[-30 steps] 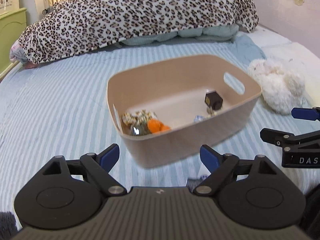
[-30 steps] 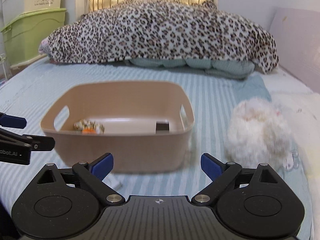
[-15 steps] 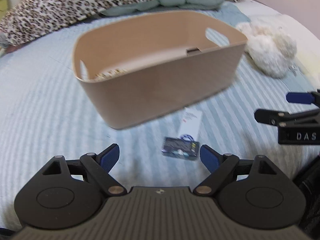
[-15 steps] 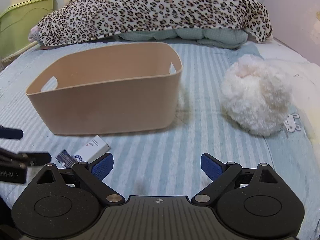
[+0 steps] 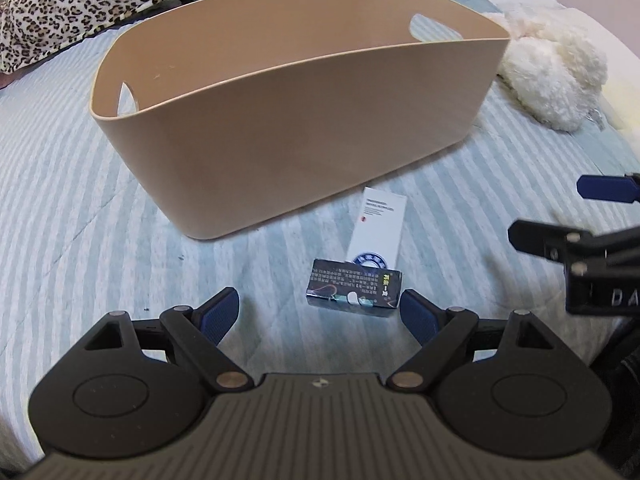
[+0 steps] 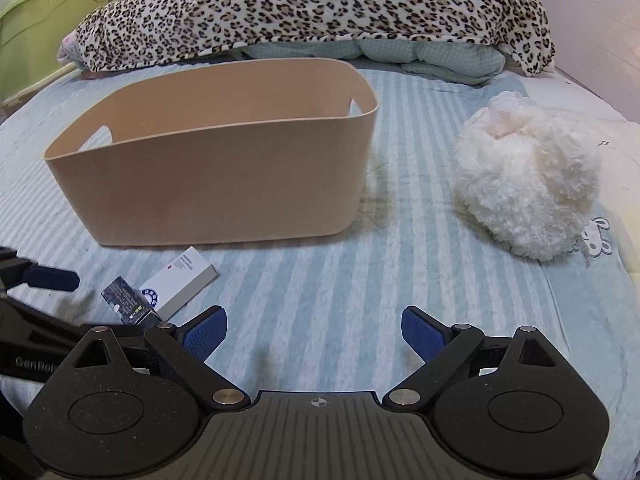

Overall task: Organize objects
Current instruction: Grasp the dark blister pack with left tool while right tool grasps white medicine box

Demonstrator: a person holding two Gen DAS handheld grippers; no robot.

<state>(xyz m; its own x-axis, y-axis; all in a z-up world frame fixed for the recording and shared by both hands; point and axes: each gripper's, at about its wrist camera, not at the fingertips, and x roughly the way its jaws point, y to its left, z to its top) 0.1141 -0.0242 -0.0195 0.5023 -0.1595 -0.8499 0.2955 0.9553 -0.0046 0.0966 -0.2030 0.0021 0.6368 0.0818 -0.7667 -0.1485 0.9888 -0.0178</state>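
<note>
Your left gripper hangs low over the bed, jaws spread wide, nothing held. The dark box lies flat on the striped sheet just ahead of the fingertips, nearer the right finger than the left. Touching its far edge, or perhaps tucked slightly under it, is the white box, pointing toward the beige bin; both are outside the bin, near its front wall.

Your right gripper is also wide open and empty, over bare sheet, well apart from the plush toy.

Handling, as a judgement: both boxes look like light printed card, stiff enough for a pinch but crushable if squeezed hard. The finish may be a little slick. The bedding is soft, so pressing down will sink the box rather than seat the fingers. Take the dark box across its short width, at mid-length, fingers on the two long sides. Shift left gripper slightly rightward first to centre it. Bin contents not visible from here.
</note>
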